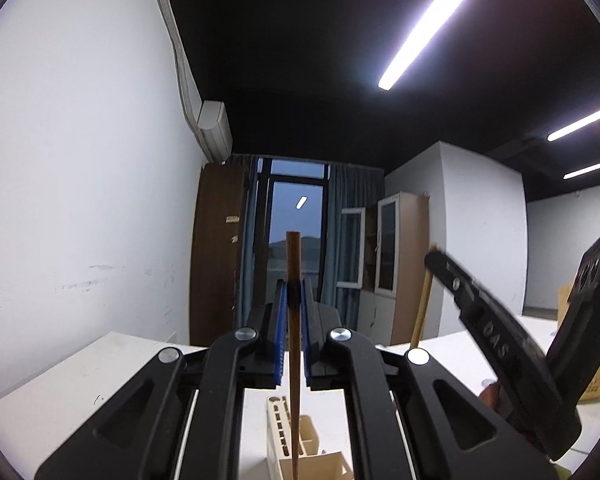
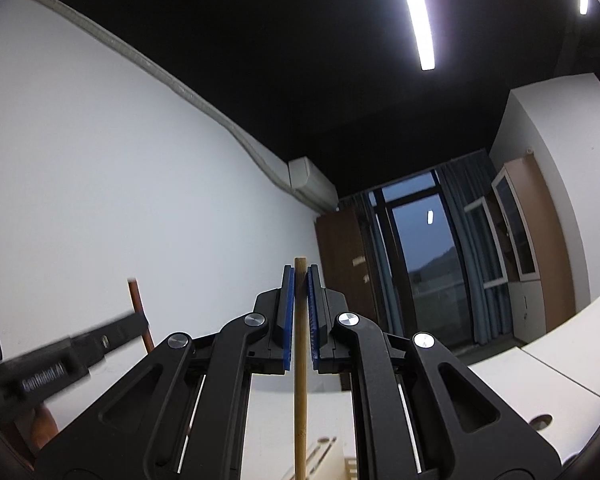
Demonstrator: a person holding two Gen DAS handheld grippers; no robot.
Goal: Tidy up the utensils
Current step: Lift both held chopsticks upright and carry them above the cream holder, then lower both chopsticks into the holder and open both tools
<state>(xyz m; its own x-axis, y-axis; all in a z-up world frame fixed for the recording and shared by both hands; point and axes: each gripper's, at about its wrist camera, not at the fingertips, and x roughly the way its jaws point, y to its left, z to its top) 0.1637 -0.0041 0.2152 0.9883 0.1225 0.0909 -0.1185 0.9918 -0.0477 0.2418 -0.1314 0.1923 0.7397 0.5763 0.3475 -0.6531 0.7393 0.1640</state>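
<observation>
Dark brown chopstick clamped in closed left gripper, frame centre. Light bamboo chopstick clamped in right gripper. Beige utensil holder seen at bottom centre; insertion judged pending.

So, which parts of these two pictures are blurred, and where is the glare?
Left wrist view: the right gripper is motion-blurred; the ceiling light glares white. Right wrist view: the left gripper is smeared; the pale chopstick stays sharp; the walls bend from fisheye distortion.

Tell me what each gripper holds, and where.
Left gripper: dark brown chopstick, near its upper end. Right gripper: light bamboo chopstick, also near its top.
</observation>
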